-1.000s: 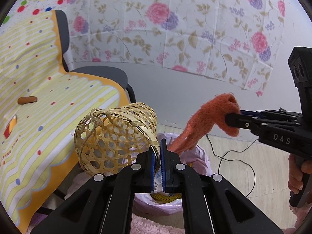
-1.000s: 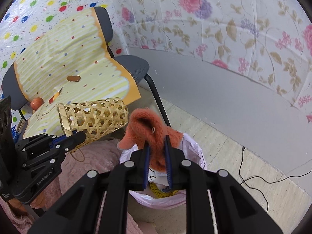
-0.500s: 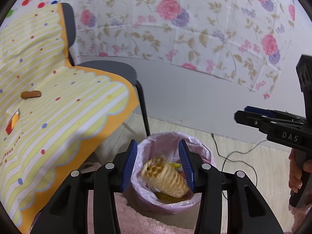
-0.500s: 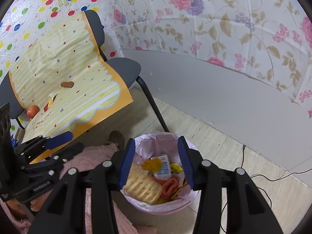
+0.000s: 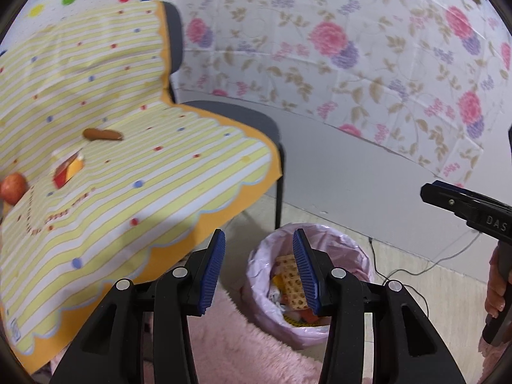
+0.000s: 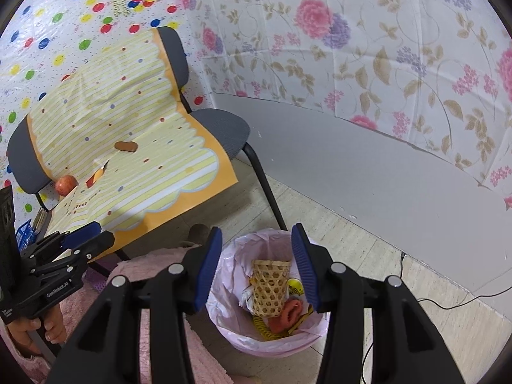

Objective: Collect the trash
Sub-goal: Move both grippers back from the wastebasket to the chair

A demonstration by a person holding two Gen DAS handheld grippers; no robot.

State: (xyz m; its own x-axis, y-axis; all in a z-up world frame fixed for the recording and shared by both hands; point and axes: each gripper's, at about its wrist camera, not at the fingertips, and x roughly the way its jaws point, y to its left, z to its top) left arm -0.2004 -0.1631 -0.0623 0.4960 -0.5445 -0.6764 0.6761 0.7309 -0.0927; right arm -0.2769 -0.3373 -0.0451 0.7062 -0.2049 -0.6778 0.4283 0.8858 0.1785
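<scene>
A bin lined with a pink bag (image 6: 230, 326) stands on the floor below both grippers; it also shows in the left wrist view (image 5: 348, 249). Inside lie a woven bamboo basket (image 6: 268, 288), an orange knitted glove (image 6: 288, 313) and other scraps. The basket shows partly in the left wrist view (image 5: 292, 284). My left gripper (image 5: 259, 268) is open and empty above the bin's left side. My right gripper (image 6: 257, 268) is open and empty right above the bin.
A grey chair (image 6: 224, 128) draped with a yellow striped cloth (image 6: 128, 147) stands left of the bin. On the cloth lie a brown piece (image 6: 125, 146), an apple (image 6: 65, 184) and a small wrapper (image 5: 68, 169). A pink rug (image 5: 243, 352) lies in front. A cable (image 6: 454, 302) runs along the floor at right.
A second ago my left gripper held the bamboo basket and my right held the orange glove. Both opened; basket and glove dropped into the bin. Both grippers have since drawn back a little.
</scene>
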